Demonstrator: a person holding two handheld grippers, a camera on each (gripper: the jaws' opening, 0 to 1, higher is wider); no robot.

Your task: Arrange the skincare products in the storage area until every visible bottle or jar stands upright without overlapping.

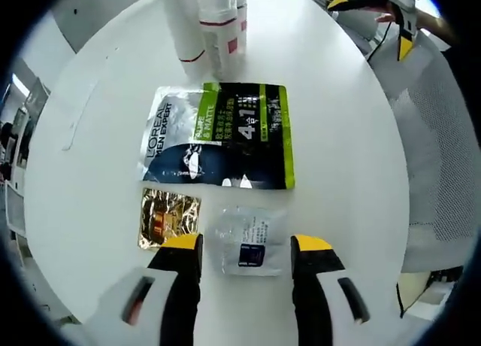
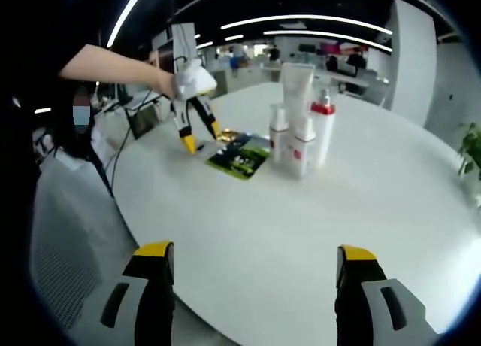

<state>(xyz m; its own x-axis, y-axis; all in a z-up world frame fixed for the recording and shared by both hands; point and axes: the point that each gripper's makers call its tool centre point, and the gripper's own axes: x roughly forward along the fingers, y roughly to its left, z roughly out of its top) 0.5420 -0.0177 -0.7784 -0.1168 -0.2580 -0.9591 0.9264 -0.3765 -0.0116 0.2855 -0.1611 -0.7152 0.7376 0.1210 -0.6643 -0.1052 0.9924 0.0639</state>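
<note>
Left gripper (image 1: 246,244) hovers, fingers apart, apparently just above a clear sachet (image 1: 246,239).

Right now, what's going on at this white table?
A person is sorting skincare items with a handheld gripper in each hand. The left gripper, open, hovers over a small clear sachet, beside a gold sachet and a larger L'Oreal pouch, all lying flat. A cluster of white bottles and tubes stands upright behind them. The right gripper is open and empty, held back near the table edge.
</note>
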